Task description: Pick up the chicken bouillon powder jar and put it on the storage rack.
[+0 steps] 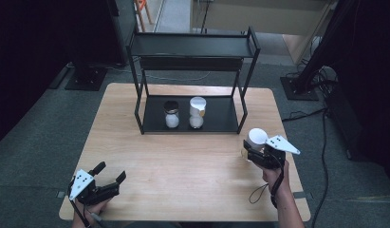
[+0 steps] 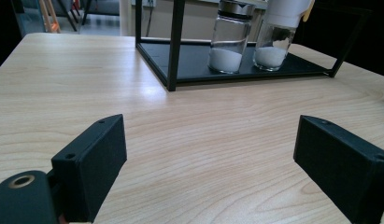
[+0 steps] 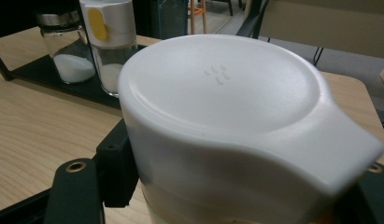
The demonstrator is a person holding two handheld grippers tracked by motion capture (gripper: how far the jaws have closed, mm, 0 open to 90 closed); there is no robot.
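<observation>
A black two-level rack (image 1: 192,47) stands at the back of the wooden table (image 1: 183,161). On its lower shelf stand a dark-capped jar (image 1: 171,114) and a white-capped jar (image 1: 197,112), both part full of white powder; the two jars (image 2: 227,42) (image 2: 279,37) show again in the left gripper view. My right gripper (image 1: 253,153) is shut on a third jar with a white lid (image 1: 257,137) (image 3: 227,112), held above the table's right side. Near the front left corner my left gripper (image 1: 110,173) (image 2: 208,163) stands open over bare wood.
The rack's top shelf (image 1: 192,45) is bare. Cables (image 1: 320,142) and stand bases (image 1: 86,76) lie on the grey floor around the table. Bare wood stretches between the rack and my grippers.
</observation>
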